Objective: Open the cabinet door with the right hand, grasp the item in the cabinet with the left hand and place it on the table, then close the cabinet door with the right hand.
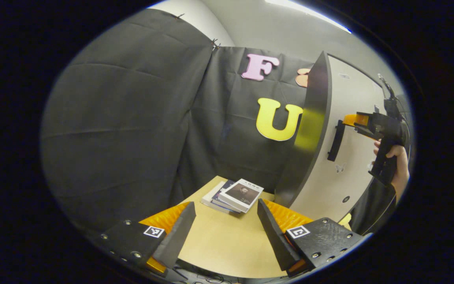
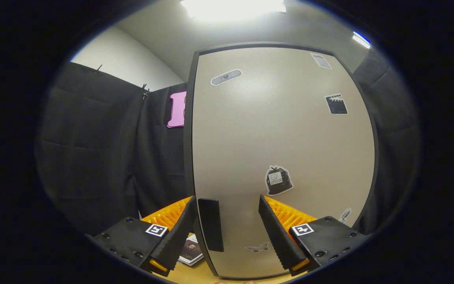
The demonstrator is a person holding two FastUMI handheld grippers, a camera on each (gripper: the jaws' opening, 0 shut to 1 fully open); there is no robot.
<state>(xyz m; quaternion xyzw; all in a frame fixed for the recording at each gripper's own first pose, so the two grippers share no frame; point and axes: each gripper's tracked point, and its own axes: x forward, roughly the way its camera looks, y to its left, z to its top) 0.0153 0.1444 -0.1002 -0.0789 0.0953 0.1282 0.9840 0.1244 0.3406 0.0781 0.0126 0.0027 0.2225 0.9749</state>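
we see the books (image 1: 233, 195) lying on the table (image 1: 227, 244) beside the cabinet door (image 2: 282, 157), so the item looks placed; the door looks open or nearly shut, closing remains. right gripper (image 2: 225, 232) fingers apart around the door handle (image 2: 210, 224), not clamped. left gripper (image 1: 227, 232) fingers wide apart, holding nothing, above the table.

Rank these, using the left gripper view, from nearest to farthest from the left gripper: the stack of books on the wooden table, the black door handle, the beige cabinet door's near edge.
1. Stack of books: on the wooden table, just ahead of the left gripper.
2. Beige cabinet door, near edge: upright, right of the books.
3. Black door handle: farther right on the door face.
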